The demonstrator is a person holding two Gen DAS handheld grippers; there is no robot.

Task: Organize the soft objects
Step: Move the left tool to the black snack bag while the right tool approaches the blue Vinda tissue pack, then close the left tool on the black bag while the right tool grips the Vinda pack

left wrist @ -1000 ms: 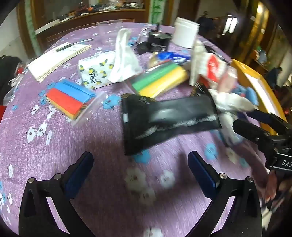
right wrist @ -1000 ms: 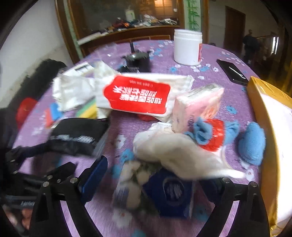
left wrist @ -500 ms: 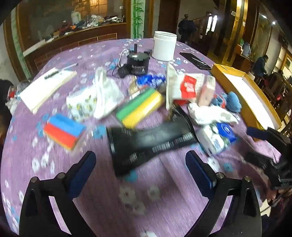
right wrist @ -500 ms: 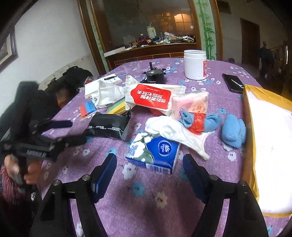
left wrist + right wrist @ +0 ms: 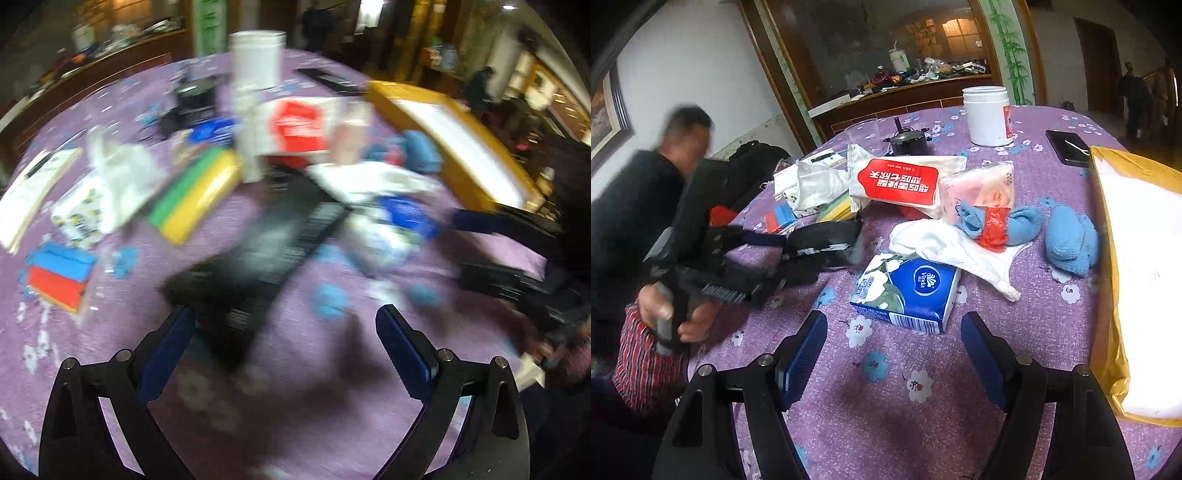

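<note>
Pullback is the change: both views now take in much more of the table [image 5: 923, 424] than a second ago, when each gripper sat low over the pile. The left gripper [image 5: 283, 314] stands released and wide. The black pouch [image 5: 266, 258] runs from frame centre down towards its left finger, close but not pinched, though blur hides whether they touch. The right gripper [image 5: 894, 319] is also released. Its jaws have just been closing a little with nothing between them, and the blue tissue pack [image 5: 908, 291] lies just beyond its tips. Nothing is lifted, so sorting looks barely begun; either item could be the next pick.

A purple flowered cloth covers the round table. The yellow box [image 5: 1102, 229] fills the right edge, its white inside apparently bare. Left of it lie blue socks [image 5: 1071, 240], a white cloth [image 5: 945, 247], a red-labelled wipes pack [image 5: 901, 181] and, further back, a white jar [image 5: 988, 114]. Behind stands a cluttered wooden sideboard.
</note>
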